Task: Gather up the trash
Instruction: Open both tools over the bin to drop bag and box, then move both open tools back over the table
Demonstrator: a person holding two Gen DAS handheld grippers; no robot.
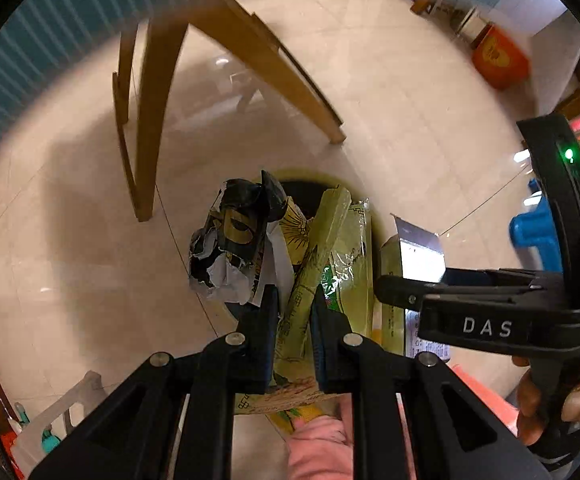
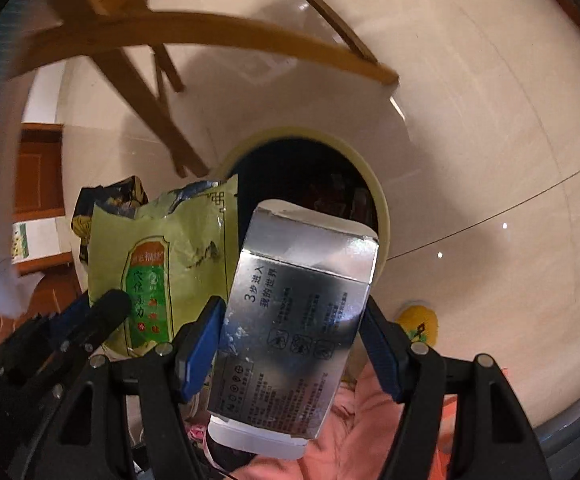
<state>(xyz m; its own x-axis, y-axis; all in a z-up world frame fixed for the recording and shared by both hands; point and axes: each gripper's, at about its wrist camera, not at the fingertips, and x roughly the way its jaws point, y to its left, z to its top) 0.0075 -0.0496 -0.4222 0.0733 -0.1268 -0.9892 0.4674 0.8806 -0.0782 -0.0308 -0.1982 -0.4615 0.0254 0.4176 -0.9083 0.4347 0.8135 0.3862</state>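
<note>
Right wrist: bin rim (image 2: 381, 196) beneath; my right gripper (image 2: 290, 336) clamps the silver box (image 2: 293, 320), my left gripper (image 1: 293, 320) pinches green wrappers (image 1: 321, 240).

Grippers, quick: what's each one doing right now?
Left gripper: closed on the green wrapper and the crumpled black wrapper.
Right gripper: closed on the silver box.

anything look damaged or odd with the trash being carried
Yes: the black wrapper bunched with the green packet in the left claw is torn and crumpled, white paper showing. The silver box in the right claw has its end flaps open.
</note>
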